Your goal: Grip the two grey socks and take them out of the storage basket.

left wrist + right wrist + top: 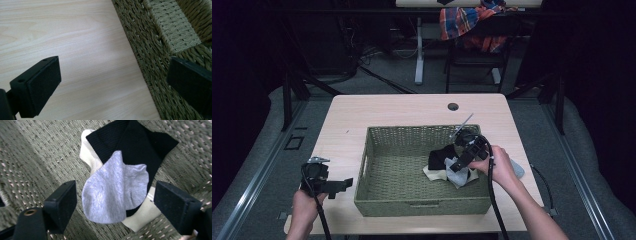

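Three socks, grey sock (115,192) topmost, at the basket's (377,200) right edge; right gripper (115,207) agape above, apparently mid-sorting, next descend and close; left gripper (112,82) agape, empty.

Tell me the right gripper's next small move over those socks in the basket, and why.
Probably lift straight up out of the basket. The right gripper is open above the grey sock, which lies loose atop the black sock and cream sock, so nothing is gripped.

Socks (451,167) lie in the basket's (377,192) right half.
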A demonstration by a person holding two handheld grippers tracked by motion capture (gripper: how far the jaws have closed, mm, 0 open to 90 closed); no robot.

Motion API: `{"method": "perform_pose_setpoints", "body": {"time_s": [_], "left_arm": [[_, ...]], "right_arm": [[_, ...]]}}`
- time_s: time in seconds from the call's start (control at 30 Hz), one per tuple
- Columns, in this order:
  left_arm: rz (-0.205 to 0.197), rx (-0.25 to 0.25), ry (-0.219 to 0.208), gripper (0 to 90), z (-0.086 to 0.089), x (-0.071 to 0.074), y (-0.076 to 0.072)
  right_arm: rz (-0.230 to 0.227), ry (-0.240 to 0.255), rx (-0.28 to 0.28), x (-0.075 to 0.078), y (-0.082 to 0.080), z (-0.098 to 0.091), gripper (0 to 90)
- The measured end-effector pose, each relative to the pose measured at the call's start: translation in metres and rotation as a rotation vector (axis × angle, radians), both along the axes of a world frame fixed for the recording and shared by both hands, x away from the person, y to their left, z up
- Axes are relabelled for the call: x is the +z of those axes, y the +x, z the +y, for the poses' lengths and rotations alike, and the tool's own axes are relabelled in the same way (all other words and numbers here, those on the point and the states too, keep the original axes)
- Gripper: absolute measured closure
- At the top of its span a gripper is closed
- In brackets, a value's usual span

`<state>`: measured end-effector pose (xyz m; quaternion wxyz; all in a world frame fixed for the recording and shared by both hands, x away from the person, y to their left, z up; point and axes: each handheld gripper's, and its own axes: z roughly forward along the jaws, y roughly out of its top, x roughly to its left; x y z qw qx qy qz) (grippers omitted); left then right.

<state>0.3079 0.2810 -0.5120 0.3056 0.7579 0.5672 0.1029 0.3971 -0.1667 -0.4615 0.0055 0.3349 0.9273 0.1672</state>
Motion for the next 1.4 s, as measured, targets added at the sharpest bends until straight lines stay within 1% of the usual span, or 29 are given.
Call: {"method": "perform_pose_setpoints", "body": {"time_s": [0.03,0.07,0.1,0.2,0.23,0.3,0.33,0.37,0.4,0.43,0.47,0.5,0.63,0.67,0.7,0.73,0.8,0.83,0.87,0.97,1.03,1.07,1.1,1.13,1.23,1.27,1.3,1.33,1.4], "left_arm": [[0.000,0.000,0.000,0.0,0.000,0.000,0.000],[0.000,0.000,0.000,0.0,0.000,0.000,0.000],[0.000,-0.001,0.000,0.0,0.000,0.000,0.000],[0.000,-0.001,-0.001,0.0,0.000,0.000,0.000],[0.000,-0.001,0.000,0.0,0.000,0.000,0.000],[0.001,-0.001,0.000,0.0,0.000,0.000,0.000],[0.001,-0.003,0.000,0.0,0.000,0.000,0.000],[0.001,-0.003,0.001,0.0,0.000,0.000,0.000],[0.001,-0.003,0.001,0.0,0.000,0.000,0.000],[0.007,-0.007,0.003,0.0,0.000,0.000,0.000],[0.007,-0.007,0.003,0.0,0.000,0.000,0.000],[0.008,-0.007,0.002,0.0,0.000,0.000,0.000],[0.009,-0.007,0.003,0.0,0.000,0.000,0.000],[0.009,-0.007,0.003,0.0,0.000,0.000,0.000],[0.008,-0.007,0.003,0.0,0.000,0.000,0.000],[0.008,-0.007,0.003,0.0,0.000,0.000,0.000],[0.009,-0.007,0.003,0.0,0.000,0.000,0.000],[0.009,-0.008,0.003,0.0,0.000,0.000,0.000],[0.005,-0.005,0.003,0.0,0.000,-0.001,0.000],[0.005,-0.004,0.003,0.0,0.000,-0.001,0.000],[0.006,-0.004,0.003,0.0,0.000,-0.001,0.000],[0.006,-0.004,0.003,0.0,0.000,-0.001,0.000],[0.005,-0.003,0.004,0.0,0.000,-0.001,0.000],[0.005,-0.003,0.004,0.0,0.000,-0.001,0.000],[0.008,-0.004,0.004,0.0,-0.001,-0.001,0.000],[0.008,-0.004,0.004,0.0,-0.001,-0.001,0.000],[0.007,-0.004,0.005,0.0,-0.001,-0.001,0.000],[0.007,-0.003,0.005,0.0,-0.001,-0.001,0.000],[0.007,-0.004,0.006,0.0,-0.001,-0.001,0.000]], "right_arm": [[0.008,-0.024,-0.003,-0.004,0.001,0.004,26.5],[0.008,-0.024,-0.003,-0.004,0.001,0.004,26.5],[0.018,-0.046,-0.005,-0.009,0.001,0.007,32.3],[0.029,-0.071,0.002,-0.013,0.002,0.010,38.0],[0.034,-0.071,0.001,-0.015,0.002,0.012,39.4],[0.033,-0.084,-0.002,-0.017,0.002,0.014,46.9],[0.035,-0.099,-0.001,-0.017,0.002,0.015,47.1],[0.037,-0.104,-0.001,-0.018,0.003,0.015,49.7],[0.037,-0.104,-0.001,-0.018,0.003,0.015,49.7],[0.039,-0.096,-0.008,-0.021,0.003,0.016,54.5],[0.046,-0.111,-0.006,-0.021,0.003,0.016,57.4],[0.054,-0.114,-0.006,-0.021,0.003,0.016,63.5],[0.054,-0.131,-0.008,-0.022,0.004,0.016,76.0],[0.054,-0.131,-0.008,-0.022,0.004,0.016,76.0],[0.059,-0.131,-0.006,-0.022,0.004,0.015,80.4],[0.052,-0.117,-0.012,-0.022,0.003,0.014,81.8],[0.055,-0.122,-0.003,-0.019,0.004,0.013,83.1],[0.047,-0.105,-0.007,-0.017,0.003,0.012,83.6],[0.047,-0.108,-0.003,-0.014,0.003,0.011,83.8],[0.021,-0.066,-0.006,-0.001,0.000,0.007,84.1],[-0.001,-0.052,-0.008,0.008,-0.002,0.004,84.2],[-0.001,-0.052,-0.008,0.008,-0.002,0.004,84.2],[-0.015,-0.034,-0.010,0.016,-0.004,0.002,84.6],[-0.020,-0.033,-0.007,0.019,-0.004,0.001,84.7],[-0.047,-0.003,-0.009,0.030,-0.008,-0.002,84.8],[-0.047,-0.003,-0.009,0.030,-0.008,-0.002,84.8],[-0.051,-0.002,-0.007,0.033,-0.008,-0.003,84.8],[-0.064,0.012,-0.008,0.039,-0.011,-0.004,84.8],[-0.070,0.014,-0.007,0.041,-0.011,-0.005,84.8]]}}
